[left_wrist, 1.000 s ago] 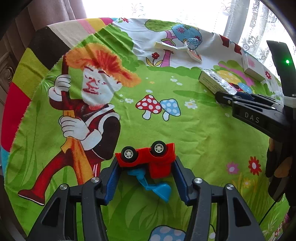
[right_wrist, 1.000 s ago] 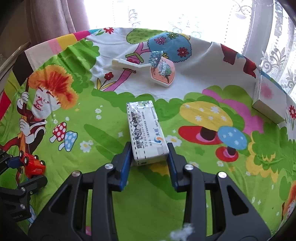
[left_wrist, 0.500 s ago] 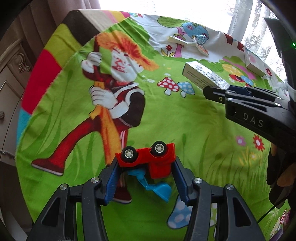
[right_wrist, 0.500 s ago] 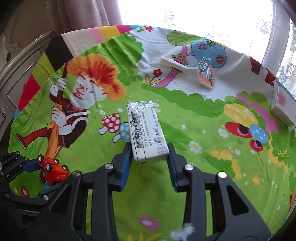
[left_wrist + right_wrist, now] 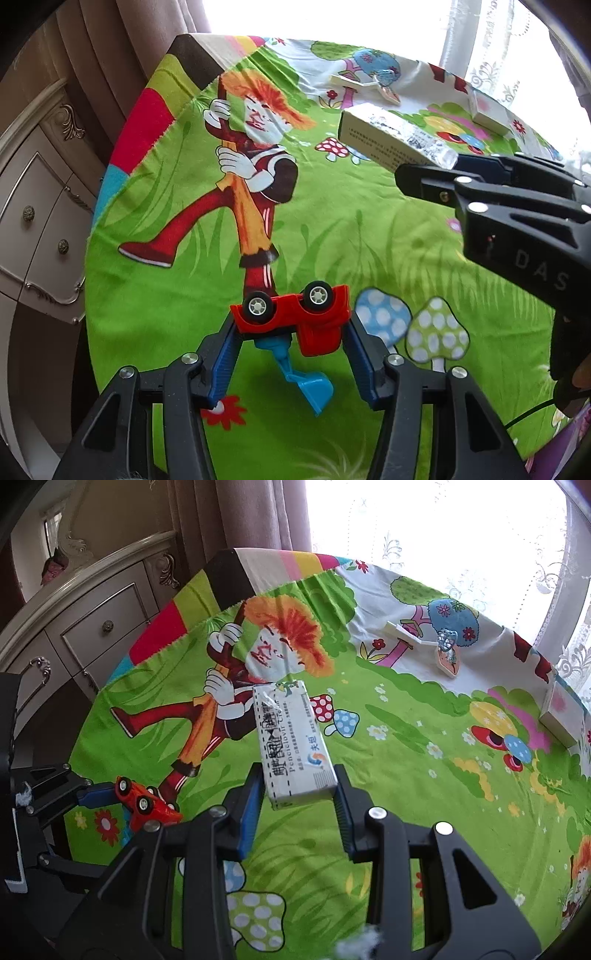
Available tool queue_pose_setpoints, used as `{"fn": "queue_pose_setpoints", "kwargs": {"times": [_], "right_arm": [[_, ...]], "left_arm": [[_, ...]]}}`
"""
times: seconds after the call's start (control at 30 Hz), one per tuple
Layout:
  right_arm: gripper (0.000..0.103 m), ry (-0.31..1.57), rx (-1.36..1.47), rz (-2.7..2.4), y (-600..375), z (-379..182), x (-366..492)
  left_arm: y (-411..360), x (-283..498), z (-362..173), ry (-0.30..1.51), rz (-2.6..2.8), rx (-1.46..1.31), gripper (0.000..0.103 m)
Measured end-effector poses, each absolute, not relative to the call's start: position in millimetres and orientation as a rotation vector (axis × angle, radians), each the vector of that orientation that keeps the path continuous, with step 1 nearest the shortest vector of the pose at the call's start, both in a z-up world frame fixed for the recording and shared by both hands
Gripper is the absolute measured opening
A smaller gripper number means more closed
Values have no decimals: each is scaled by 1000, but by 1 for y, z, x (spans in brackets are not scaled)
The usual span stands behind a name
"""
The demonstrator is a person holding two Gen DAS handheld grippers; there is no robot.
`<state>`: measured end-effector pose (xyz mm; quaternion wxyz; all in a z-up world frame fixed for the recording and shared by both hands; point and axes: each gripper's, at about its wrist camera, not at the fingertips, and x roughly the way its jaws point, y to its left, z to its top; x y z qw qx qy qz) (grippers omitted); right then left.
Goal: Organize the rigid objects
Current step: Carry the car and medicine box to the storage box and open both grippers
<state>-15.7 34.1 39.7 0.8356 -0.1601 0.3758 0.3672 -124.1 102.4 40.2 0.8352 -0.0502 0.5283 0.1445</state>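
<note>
Plastic toy car [image 5: 291, 314] — glossy red — clamped; flat carton [image 5: 293, 746] likewise.

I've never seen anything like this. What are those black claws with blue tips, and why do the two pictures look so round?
They are hand-held tongs, one in each of a person's hands; no robot arm is here. Each carries a wide-angle camera looking along its fingers, which bends the picture round. The left tongs grip a red toy car, wheels up, with a blue scoop. The right tongs grip a white medicine box. Both hang above a cartoon-printed cloth. On it lie a small pink-and-white box and a white-handled toy near the window.
</note>
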Motion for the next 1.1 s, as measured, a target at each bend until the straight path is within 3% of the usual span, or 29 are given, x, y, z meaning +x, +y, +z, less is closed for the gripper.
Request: {"fn": "queue_pose_setpoints", "kwargs": {"times": [0.53, 1.1], "right_arm": [[40, 746, -287, 682, -62, 67, -87], [41, 821, -188, 446, -219, 51, -159]], "left_arm": [[20, -156, 62, 1102, 167, 22, 55], [-103, -171, 62, 1152, -83, 214, 55]]}}
